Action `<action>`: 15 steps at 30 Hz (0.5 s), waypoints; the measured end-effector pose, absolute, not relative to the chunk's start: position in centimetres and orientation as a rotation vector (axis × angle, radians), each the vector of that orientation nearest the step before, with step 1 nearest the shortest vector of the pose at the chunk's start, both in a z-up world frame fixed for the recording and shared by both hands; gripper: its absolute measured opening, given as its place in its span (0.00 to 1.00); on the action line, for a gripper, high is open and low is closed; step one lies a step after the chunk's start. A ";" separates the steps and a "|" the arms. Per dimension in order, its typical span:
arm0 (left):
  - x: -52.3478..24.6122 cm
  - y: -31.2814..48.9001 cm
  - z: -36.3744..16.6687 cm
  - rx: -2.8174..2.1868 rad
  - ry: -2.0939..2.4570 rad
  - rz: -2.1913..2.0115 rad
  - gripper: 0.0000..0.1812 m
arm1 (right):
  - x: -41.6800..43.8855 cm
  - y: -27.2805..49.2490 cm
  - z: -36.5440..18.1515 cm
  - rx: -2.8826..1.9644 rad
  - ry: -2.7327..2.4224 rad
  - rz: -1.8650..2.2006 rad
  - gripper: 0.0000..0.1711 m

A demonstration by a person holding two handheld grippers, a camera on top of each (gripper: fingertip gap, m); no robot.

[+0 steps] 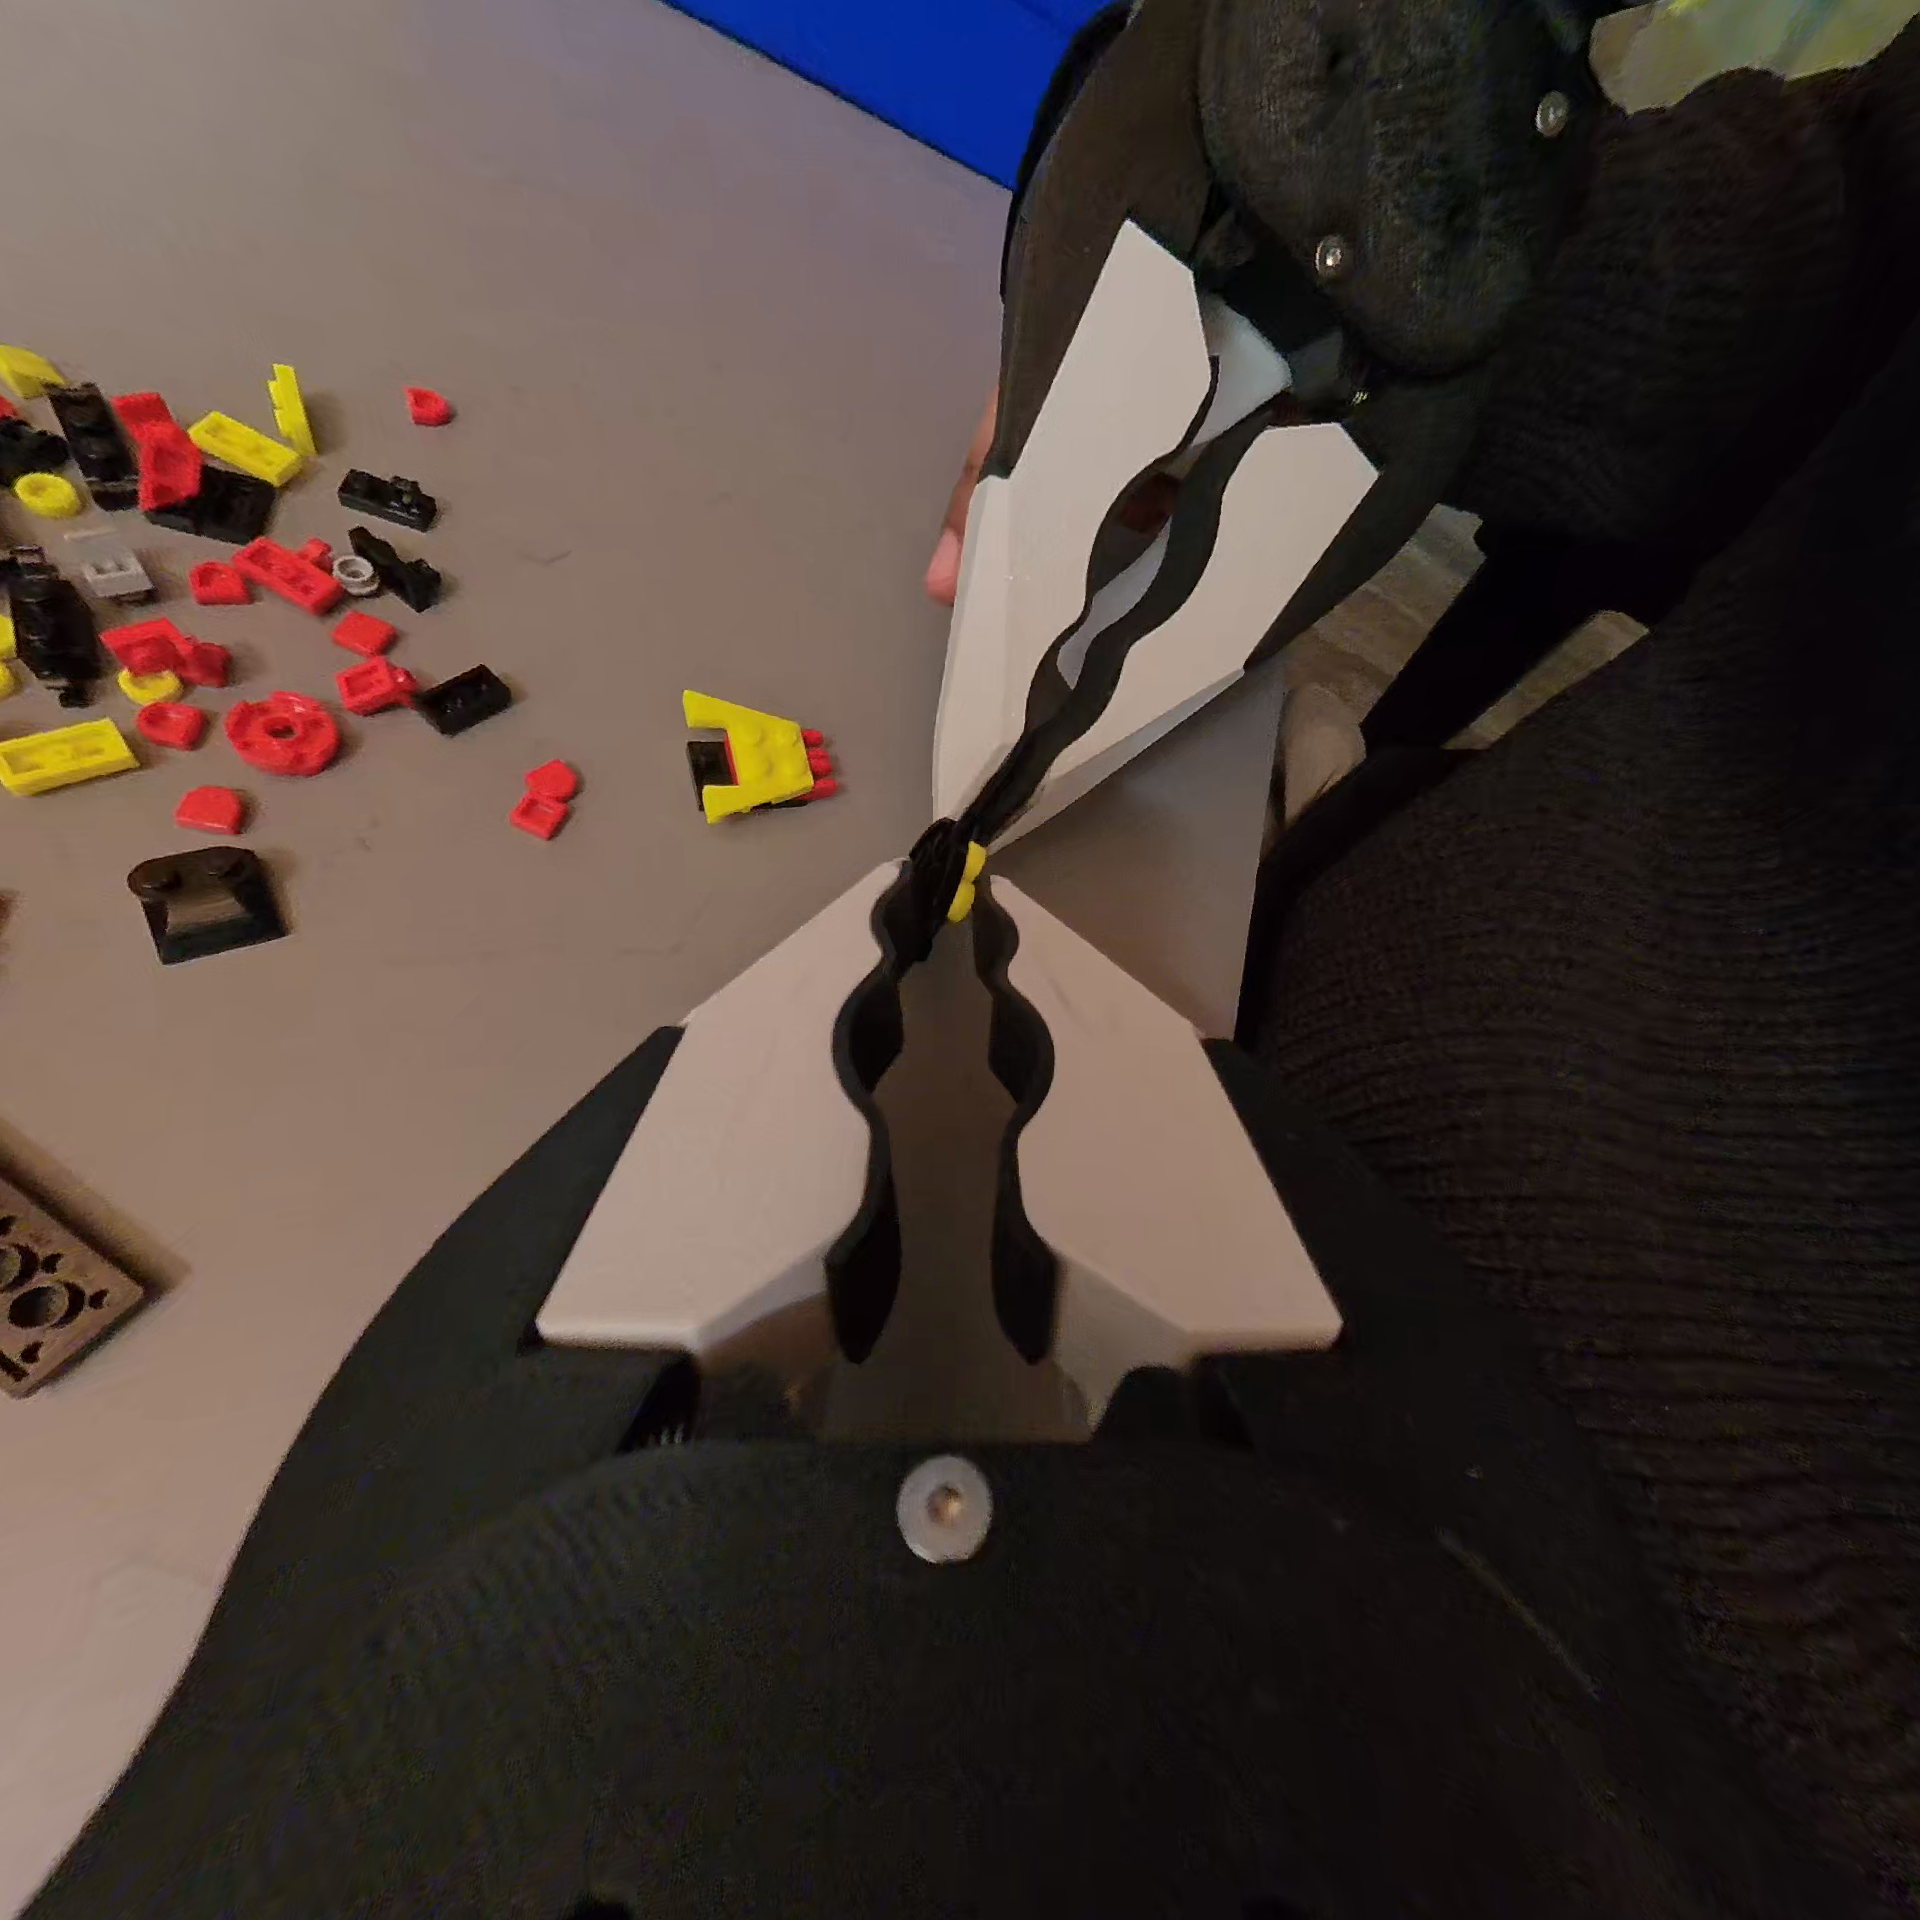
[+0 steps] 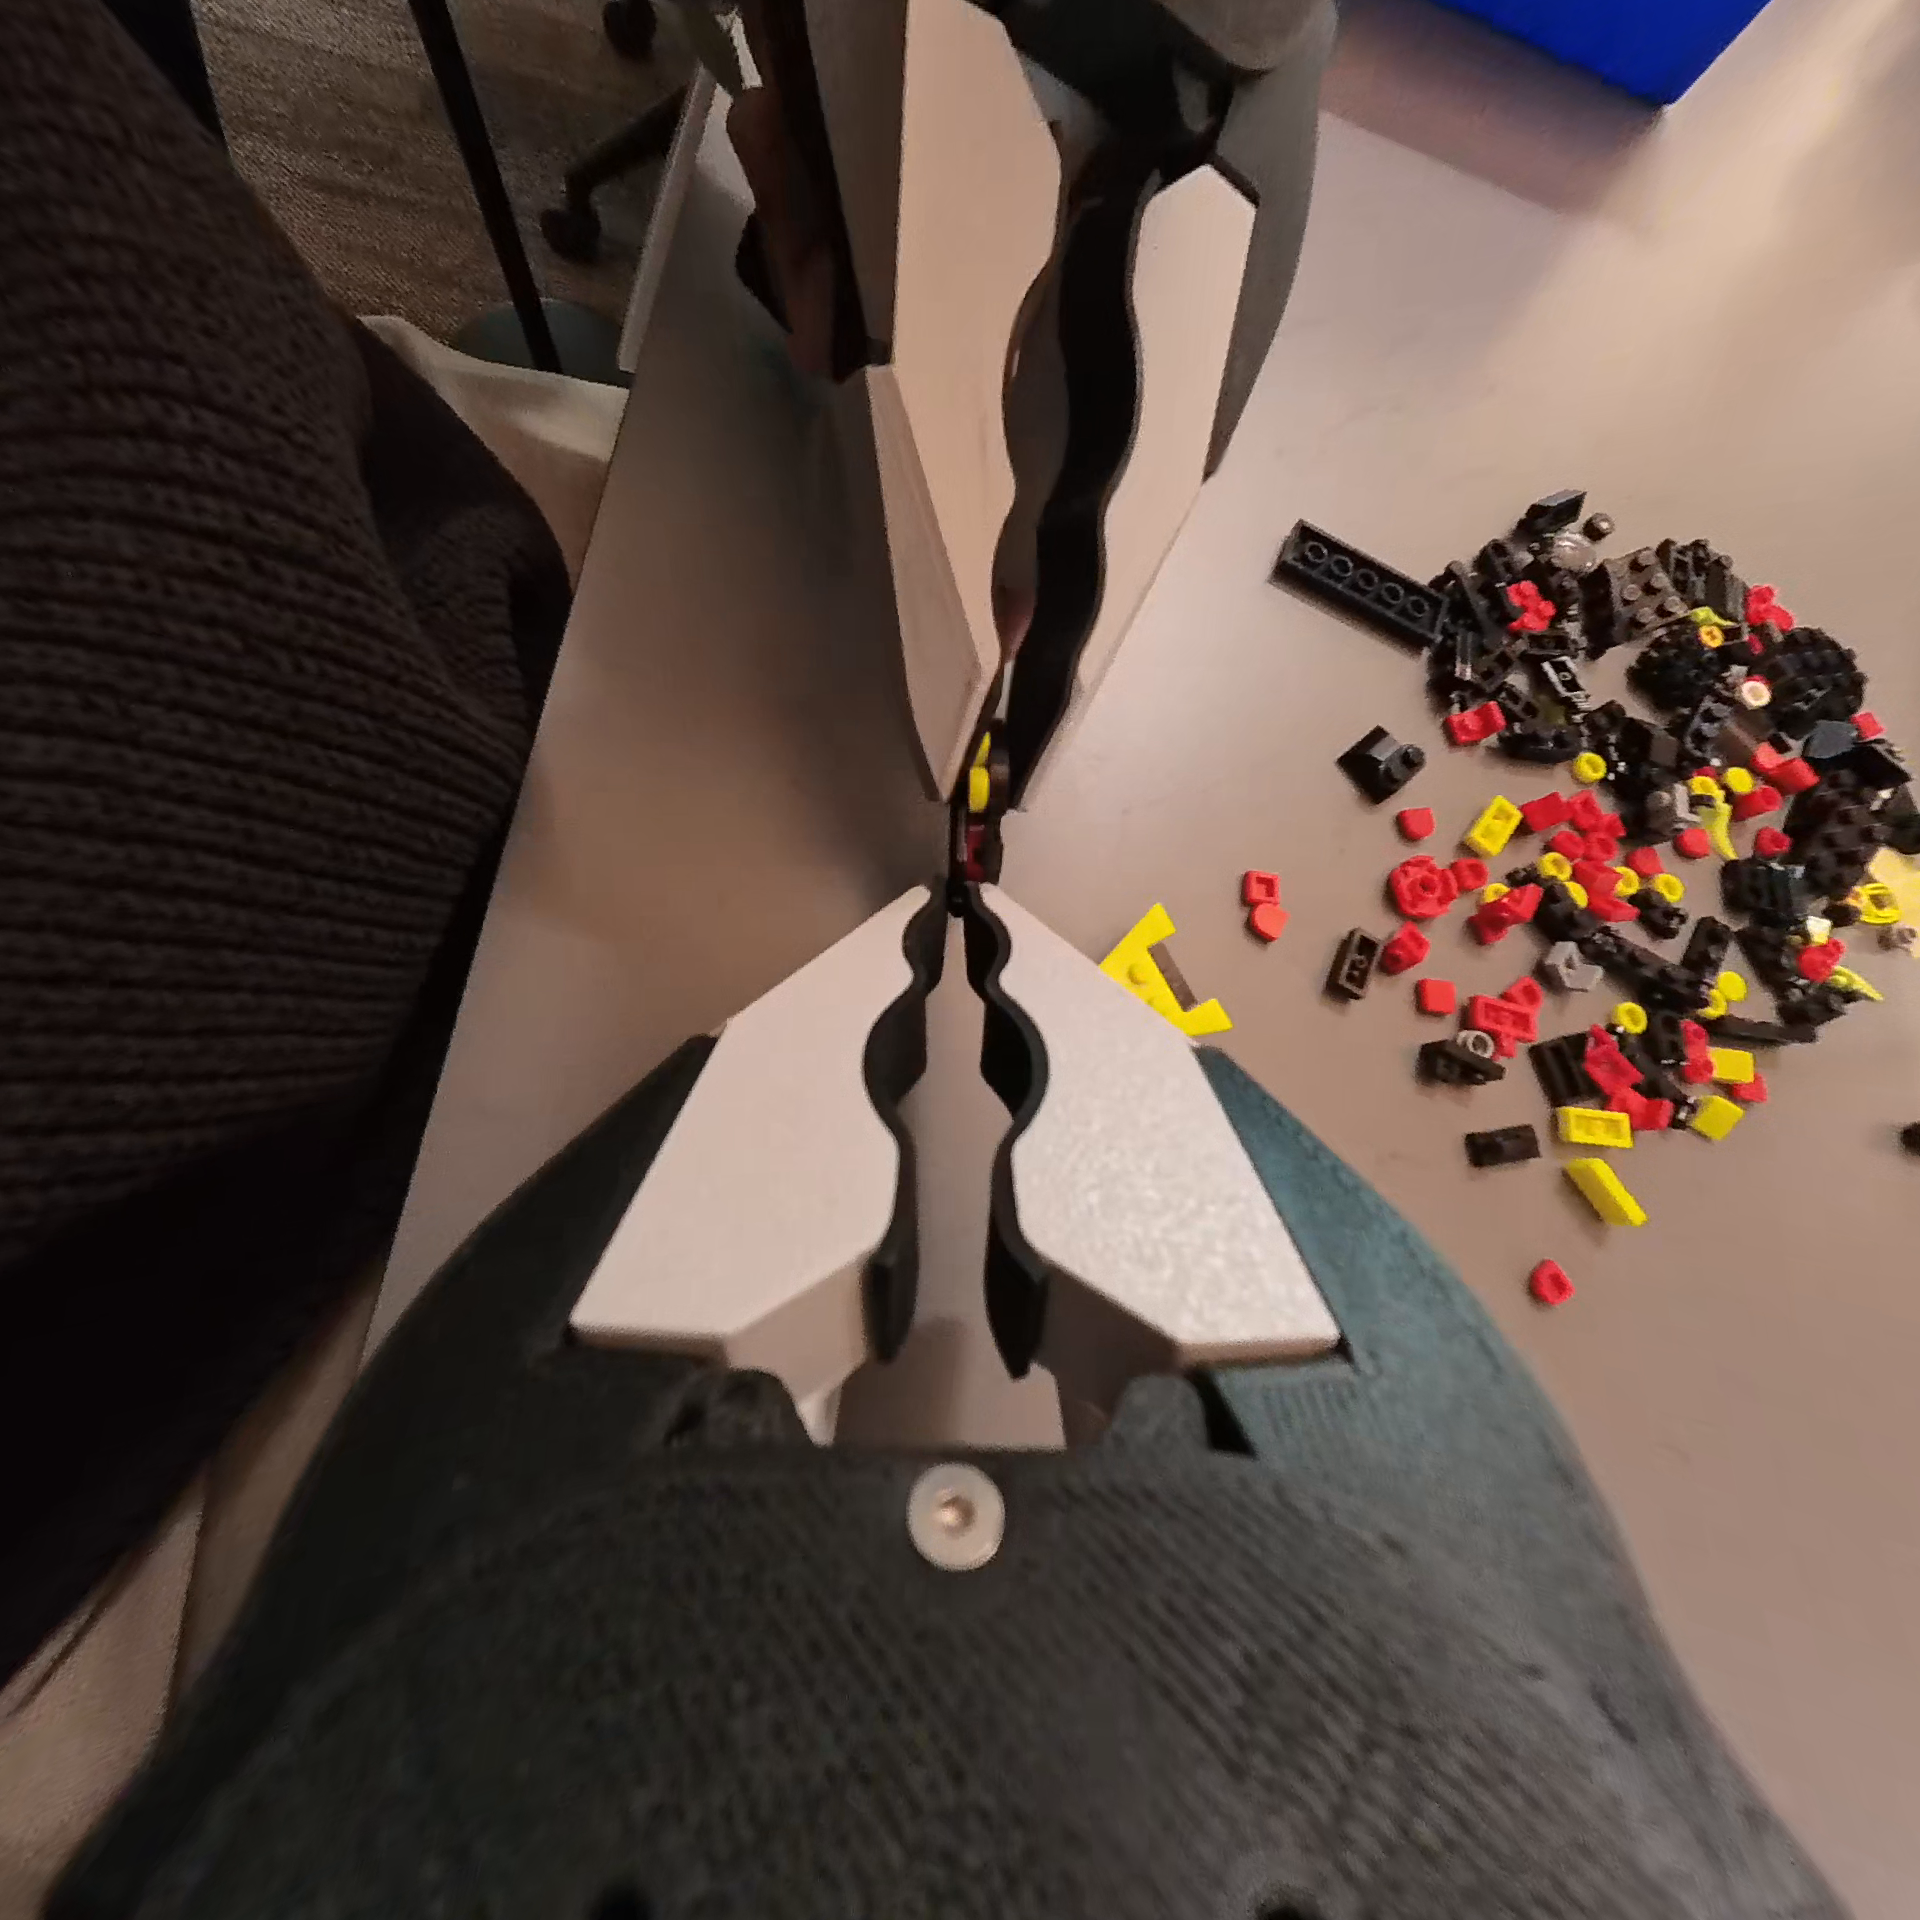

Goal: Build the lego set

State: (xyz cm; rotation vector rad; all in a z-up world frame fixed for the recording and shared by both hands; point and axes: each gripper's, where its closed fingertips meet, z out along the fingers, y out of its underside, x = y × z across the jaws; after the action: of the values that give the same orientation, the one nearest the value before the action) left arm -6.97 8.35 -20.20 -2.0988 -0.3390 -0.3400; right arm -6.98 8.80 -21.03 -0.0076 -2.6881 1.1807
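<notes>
My left gripper (image 1: 940,896) and right gripper (image 2: 958,900) meet tip to tip above the table edge. Between them is a small lego assembly (image 1: 964,883), black and yellow, with a red part showing in the right wrist view (image 2: 977,821). Both grippers are shut on it from opposite ends. The right gripper comes in from the top of the left wrist view (image 1: 982,831), and the left gripper from the top of the right wrist view (image 2: 977,795). A partial build with a yellow wedge plate (image 1: 753,769) lies on the table, also visible in the right wrist view (image 2: 1164,982).
A pile of loose red, yellow and black bricks (image 1: 156,582) (image 2: 1662,831) is spread on the grey table (image 1: 582,364). A black slope piece (image 1: 203,902) and a brown perforated plate (image 1: 42,1309) lie nearer. A long black plate (image 2: 1361,577) lies by the pile. A dark knit sleeve (image 1: 1610,987) is alongside. Only a small space, under 4 cm, lies between the two pairs of fingers. From either gripper's tips it is about 12 cm to the black slope piece (image 1: 203,902). Look for it in the right wrist view (image 2: 1387,743) too.
</notes>
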 end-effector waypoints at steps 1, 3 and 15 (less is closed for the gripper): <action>-7.0 8.4 -20.2 -2.100 -0.349 -0.356 0.03 | -6.9 8.8 -21.1 -0.007 -2.690 1.177 0.01; -7.0 8.4 -20.2 -2.094 -0.393 -0.410 0.03 | -6.8 8.8 -21.2 0.015 -2.689 1.154 0.01; -6.4 8.9 -21.2 -2.135 -0.525 -0.500 0.02 | -5.8 9.2 -22.4 0.101 -2.752 1.032 0.01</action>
State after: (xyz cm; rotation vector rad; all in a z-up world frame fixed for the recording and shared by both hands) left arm -6.37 8.86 -21.21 -2.1349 -0.5248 -0.4997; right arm -5.84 9.19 -22.42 0.1015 -2.7519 1.0316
